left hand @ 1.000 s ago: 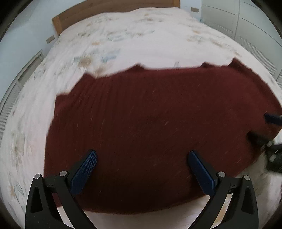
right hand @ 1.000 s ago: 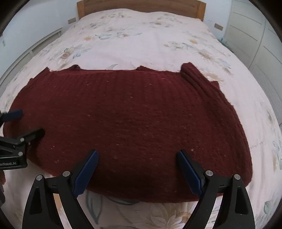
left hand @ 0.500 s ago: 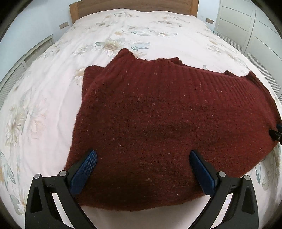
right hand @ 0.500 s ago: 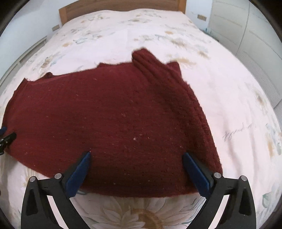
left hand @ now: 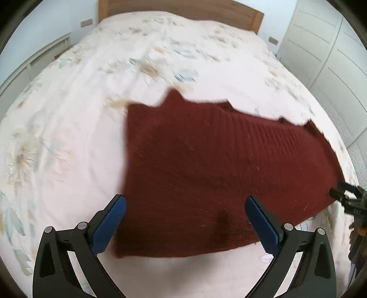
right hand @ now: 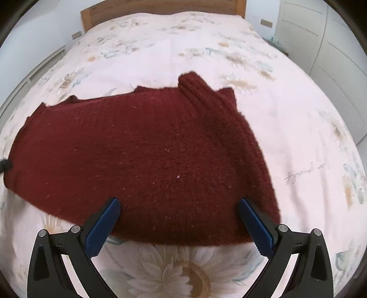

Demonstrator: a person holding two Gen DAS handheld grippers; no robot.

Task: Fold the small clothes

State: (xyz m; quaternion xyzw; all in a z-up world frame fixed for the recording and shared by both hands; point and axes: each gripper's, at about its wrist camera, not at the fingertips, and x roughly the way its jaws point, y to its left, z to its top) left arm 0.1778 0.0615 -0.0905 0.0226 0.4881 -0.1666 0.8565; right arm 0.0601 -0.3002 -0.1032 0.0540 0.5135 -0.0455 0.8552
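L gripper (left hand: 184,220): jaws spread wide, nothing between the two blue pads (left hand: 110,225), hanging above the near edge of the dark red knit sweater (left hand: 218,165). Sweater sits straight ahead of the fingers and runs off to their right; its left edge is just ahead of the left pad. View is motion-blurred.

R gripper (right hand: 179,223): jaws also wide apart, empty, two blue pads (right hand: 102,230), above the sweater's near edge. The sweater fills the space ahead of the fingers and stretches away to their left.

Writing: only a faint cursive scrawl printed on the bedspread (right hand: 305,172), right of the R gripper, not legible. No brand or label readable on sweater or grippers.

View differences:
- R view only: a ribbed sleeve (right hand: 220,114) lying folded along the sweater's right side, running from the far edge down toward the right pad; a big daisy print (right hand: 190,270) directly under the gripper.
- L view only: the other gripper's dark fingertips at the far-right rim, at the sweater's right corner; sleeve not made out, too blurred.
- R view shows just a small dark tip at its far-left rim, by the sweater's left corner.

Counts: 1 sweater, 2 grippers, 1 bed w/ floral bedspread (left hand: 68,128), 1 wooden headboard (right hand: 160,6) far ahead, white wardrobe doors (left hand: 328,43) far right.
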